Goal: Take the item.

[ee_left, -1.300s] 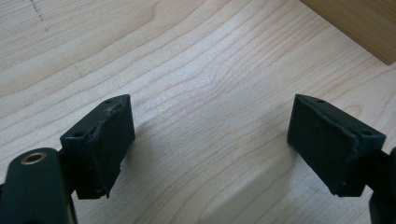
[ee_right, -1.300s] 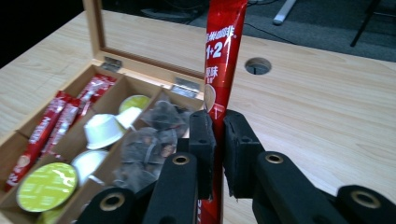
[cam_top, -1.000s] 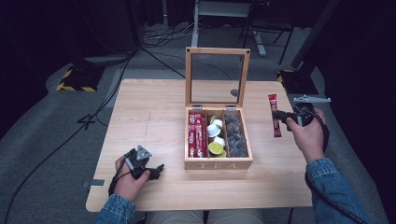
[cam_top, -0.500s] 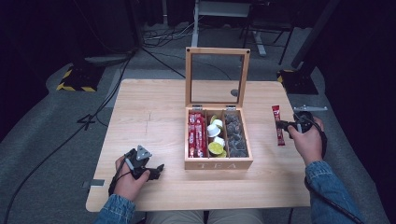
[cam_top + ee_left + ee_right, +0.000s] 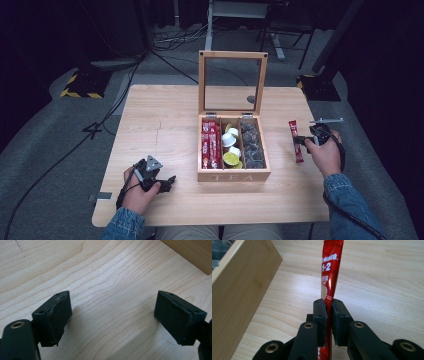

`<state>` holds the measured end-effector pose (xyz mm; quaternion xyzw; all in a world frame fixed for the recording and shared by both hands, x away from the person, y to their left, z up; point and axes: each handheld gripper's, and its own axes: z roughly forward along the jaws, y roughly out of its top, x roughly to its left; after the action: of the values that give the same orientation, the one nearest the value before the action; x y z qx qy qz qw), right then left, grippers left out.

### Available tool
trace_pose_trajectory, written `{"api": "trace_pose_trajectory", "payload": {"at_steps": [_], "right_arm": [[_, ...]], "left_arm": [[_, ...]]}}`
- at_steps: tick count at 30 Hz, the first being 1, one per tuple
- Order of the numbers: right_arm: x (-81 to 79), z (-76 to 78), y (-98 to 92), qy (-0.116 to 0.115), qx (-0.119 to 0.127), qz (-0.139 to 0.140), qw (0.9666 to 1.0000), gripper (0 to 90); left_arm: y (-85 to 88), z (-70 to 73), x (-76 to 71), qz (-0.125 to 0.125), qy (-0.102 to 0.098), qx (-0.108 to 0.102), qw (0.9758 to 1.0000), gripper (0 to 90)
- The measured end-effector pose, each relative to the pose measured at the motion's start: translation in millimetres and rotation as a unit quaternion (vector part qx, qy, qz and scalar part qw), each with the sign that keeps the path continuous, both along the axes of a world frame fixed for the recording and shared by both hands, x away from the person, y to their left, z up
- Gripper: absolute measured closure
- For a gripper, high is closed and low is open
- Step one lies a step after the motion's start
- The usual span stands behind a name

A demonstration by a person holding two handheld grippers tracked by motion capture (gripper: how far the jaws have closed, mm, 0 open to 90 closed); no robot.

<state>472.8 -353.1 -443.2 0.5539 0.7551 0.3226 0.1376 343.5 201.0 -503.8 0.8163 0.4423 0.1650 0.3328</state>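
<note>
Pinching the red sachet [image 5: 329, 277] low down, the right gripper [image 5: 329, 315] is held near the tabletop's [image 5: 165, 125] right edge, probably so it can be set flat beside the tea box [image 5: 234, 176]. Left gripper [image 5: 112, 315] is parked spread wide by the front-left corner, empty, likely just kept clear.

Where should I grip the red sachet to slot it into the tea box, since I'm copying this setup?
Grip the red sachet across its flat faces near one end, as the right tool does, shut on it with most of its length free. Coming from the box's right keeps that free end clear to slide beside the red sachets in the box.
</note>
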Motion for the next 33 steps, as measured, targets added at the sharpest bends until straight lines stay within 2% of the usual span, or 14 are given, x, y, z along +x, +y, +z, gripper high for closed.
{"api": "trace_pose_trajectory", "payload": {"at_steps": [7, 13, 16, 17, 20, 28, 33], "right_arm": [[1.1, -8.4, 1.8, 0.025, 0.004, -0.009, 0.9996, 82.8], [1.8, -13.2, 2.4, 0.035, 0.004, -0.017, 0.9992, 82.0], [1.8, -14.7, 2.0, 0.037, 0.003, -0.021, 0.9991, 80.6], [1.8, -17.0, 1.4, 0.037, -0.001, -0.022, 0.9991, 75.2], [1.4, -18.3, -0.4, 0.02, -0.023, -0.02, 0.9993, 67.7], [-1.1, -12.6, -2.7, -0.009, -0.015, -0.017, 0.9997, 52.3], [-4.8, 0.9, -3.7, -0.048, 0.004, -0.006, 0.9988, 42.6]], "left_arm": [[-0.5, -0.4, 1.7, -0.001, -0.002, 0.0, 1.0, 14.7], [-0.8, -0.1, 2.8, -0.002, -0.002, 0.001, 1.0, 14.6], [-0.9, 0.0, 3.1, -0.002, 0.0, 0.001, 1.0, 14.6], [-1.0, 0.0, 3.3, -0.002, 0.001, 0.0, 1.0, 14.6], [-1.0, -0.1, 4.0, -0.003, -0.002, 0.002, 1.0, 14.5], [-1.6, 0.0, 4.9, -0.003, 0.001, 0.0, 1.0, 14.3], [-1.6, -0.4, 5.9, -0.003, -0.002, -0.001, 1.0, 14.3]]}}
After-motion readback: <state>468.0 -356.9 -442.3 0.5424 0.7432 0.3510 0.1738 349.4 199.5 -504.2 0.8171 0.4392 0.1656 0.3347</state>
